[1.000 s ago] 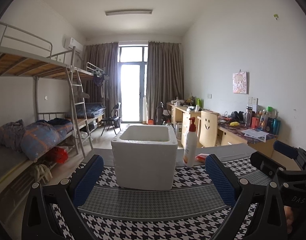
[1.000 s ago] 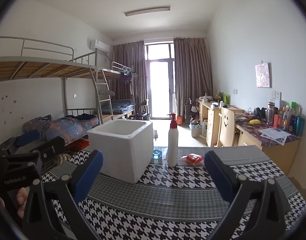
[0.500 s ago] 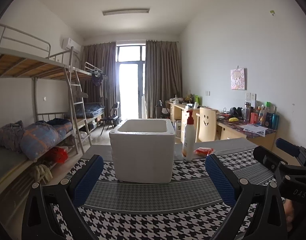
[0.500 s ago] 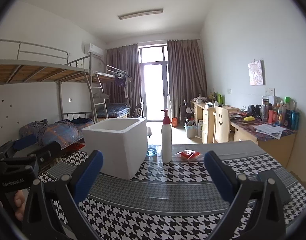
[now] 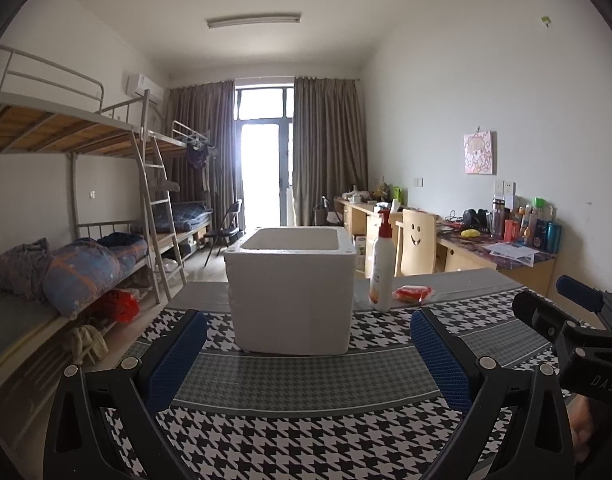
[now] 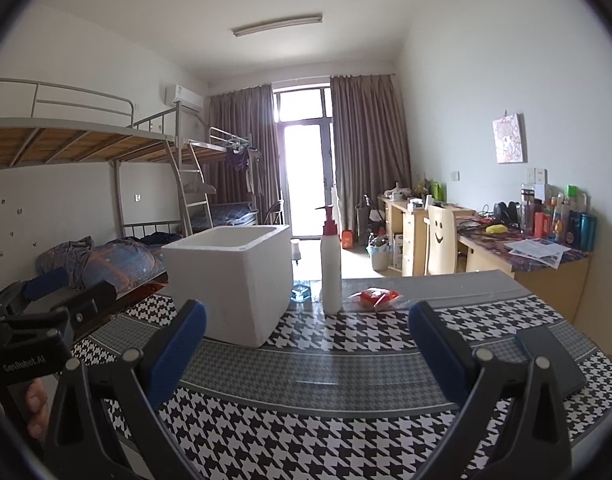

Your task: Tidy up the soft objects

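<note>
A white foam box (image 5: 292, 290) (image 6: 230, 280) stands open-topped on the houndstooth tablecloth (image 5: 306, 440) (image 6: 326, 432). To its right stand a white pump bottle with a red top (image 5: 382, 264) (image 6: 331, 264) and a soft red packet (image 5: 412, 293) (image 6: 378, 296) lying flat behind it. My left gripper (image 5: 306, 360) is open and empty, low over the table in front of the box. My right gripper (image 6: 306, 348) is open and empty, in front of the bottle. Each gripper shows at the edge of the other's view.
A dark flat case (image 6: 550, 360) lies on the table at the right. A small glass jar (image 6: 300, 294) sits behind the box. Bunk beds (image 5: 66, 240) stand on the left, desks and a chair (image 5: 418, 248) on the right.
Both views have dropped lower and tilted up a little, so the box and bottle stand higher in frame. Both grippers stay open and empty.
</note>
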{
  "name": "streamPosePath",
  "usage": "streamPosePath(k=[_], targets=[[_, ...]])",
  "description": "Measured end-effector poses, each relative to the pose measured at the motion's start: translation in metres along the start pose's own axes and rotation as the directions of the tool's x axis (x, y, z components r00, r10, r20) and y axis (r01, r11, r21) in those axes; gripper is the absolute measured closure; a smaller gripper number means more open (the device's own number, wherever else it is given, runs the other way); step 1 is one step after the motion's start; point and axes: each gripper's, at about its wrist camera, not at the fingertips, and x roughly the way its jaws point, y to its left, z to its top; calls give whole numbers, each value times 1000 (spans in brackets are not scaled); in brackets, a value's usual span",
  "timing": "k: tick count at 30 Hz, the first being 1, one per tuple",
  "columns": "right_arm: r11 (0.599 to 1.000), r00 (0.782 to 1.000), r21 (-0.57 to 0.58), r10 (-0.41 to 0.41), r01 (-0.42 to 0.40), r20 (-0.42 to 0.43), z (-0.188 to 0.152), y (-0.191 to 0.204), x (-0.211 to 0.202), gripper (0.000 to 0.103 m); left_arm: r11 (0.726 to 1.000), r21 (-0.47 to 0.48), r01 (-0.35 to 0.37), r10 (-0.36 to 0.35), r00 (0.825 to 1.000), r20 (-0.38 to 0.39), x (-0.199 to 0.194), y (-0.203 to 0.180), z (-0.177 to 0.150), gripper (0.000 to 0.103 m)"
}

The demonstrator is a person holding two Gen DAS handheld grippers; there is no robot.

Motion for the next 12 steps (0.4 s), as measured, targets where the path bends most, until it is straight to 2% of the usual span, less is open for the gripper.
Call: streamPosePath(k=[12], targets=[[1000, 1000, 4, 0, 0, -2, 0, 0, -1, 1, 1000, 3, -3, 3, 1000, -2, -3, 1, -3, 1]])
